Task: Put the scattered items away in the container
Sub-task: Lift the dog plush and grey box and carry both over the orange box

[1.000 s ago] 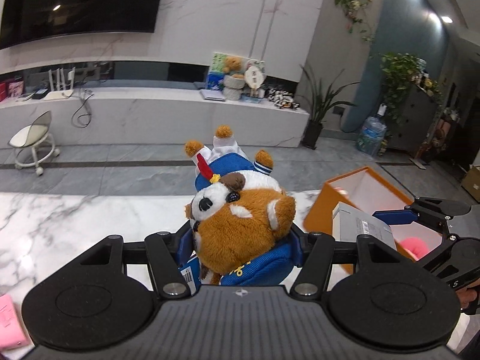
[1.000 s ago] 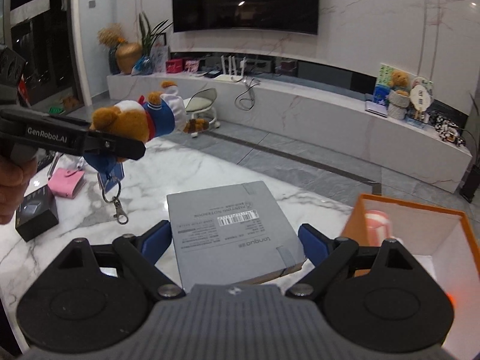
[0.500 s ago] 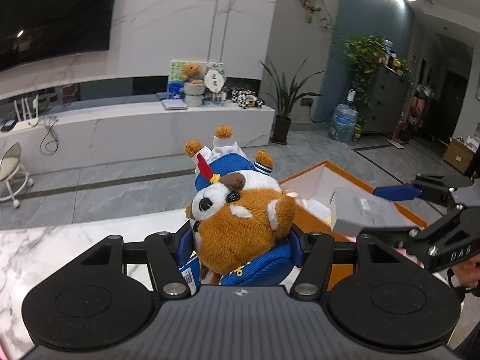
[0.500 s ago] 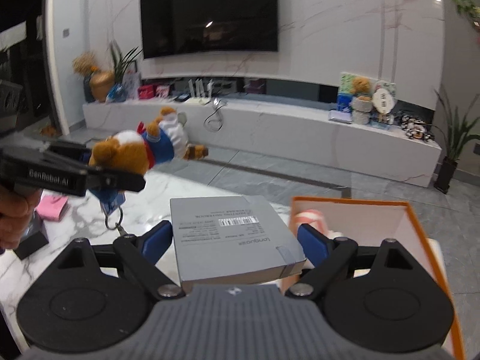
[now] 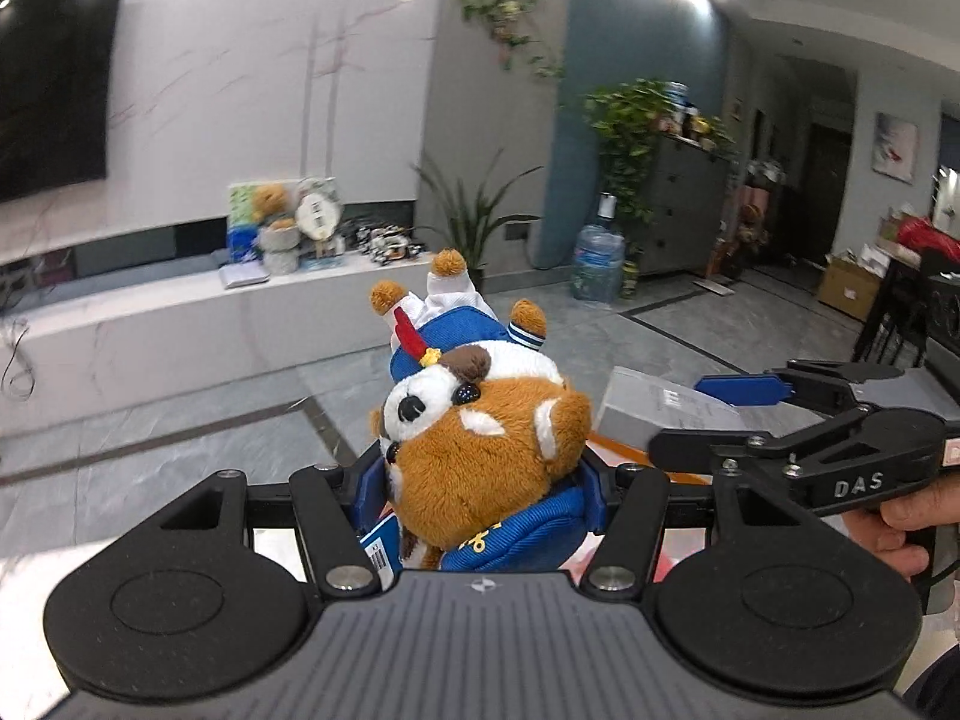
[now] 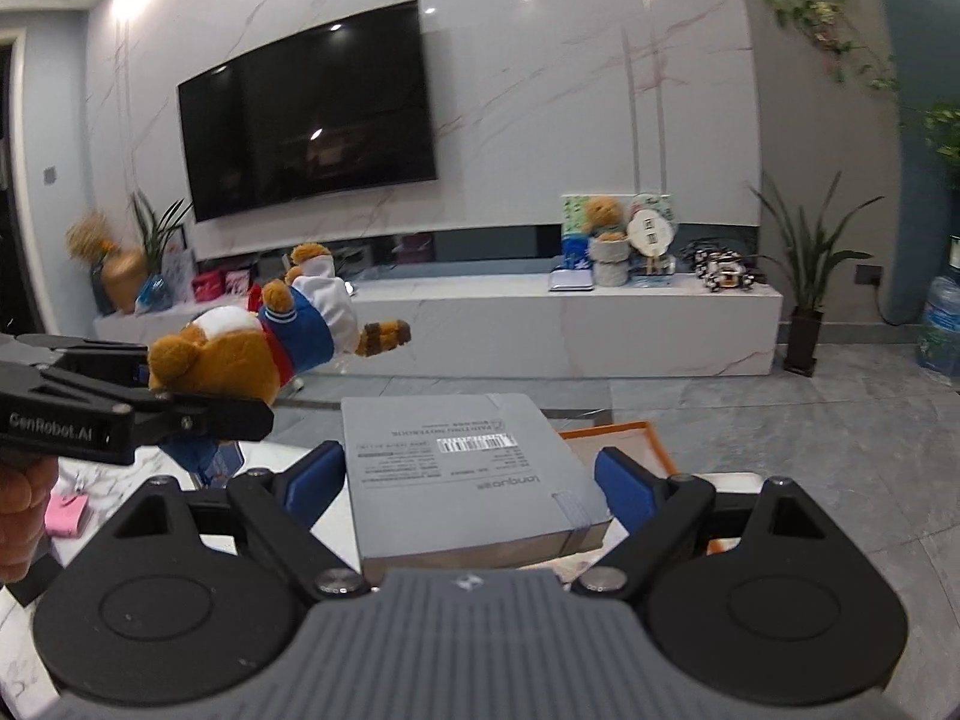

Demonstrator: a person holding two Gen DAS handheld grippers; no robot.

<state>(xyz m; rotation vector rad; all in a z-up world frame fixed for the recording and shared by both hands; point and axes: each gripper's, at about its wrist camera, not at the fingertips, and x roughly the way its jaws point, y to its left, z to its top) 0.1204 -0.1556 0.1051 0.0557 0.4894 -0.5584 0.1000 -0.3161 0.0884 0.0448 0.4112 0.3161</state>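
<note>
above orange box (image 6: 606, 433), plush toy (image 5: 480, 438), gray notebook (image 6: 462, 462)

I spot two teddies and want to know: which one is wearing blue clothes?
The plush toy clamped in the left tongs wears blue. The other teddy sits on the TV bench behind, in no blue.

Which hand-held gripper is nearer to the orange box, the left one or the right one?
Right. The right hand-held gripper, shut on the grey notebook, is above the orange box. The left hand-held gripper, shut on the plush toy, is beside it, slightly farther.

Wrist views, close, sharing TV wall (image 6: 540, 90)
</note>
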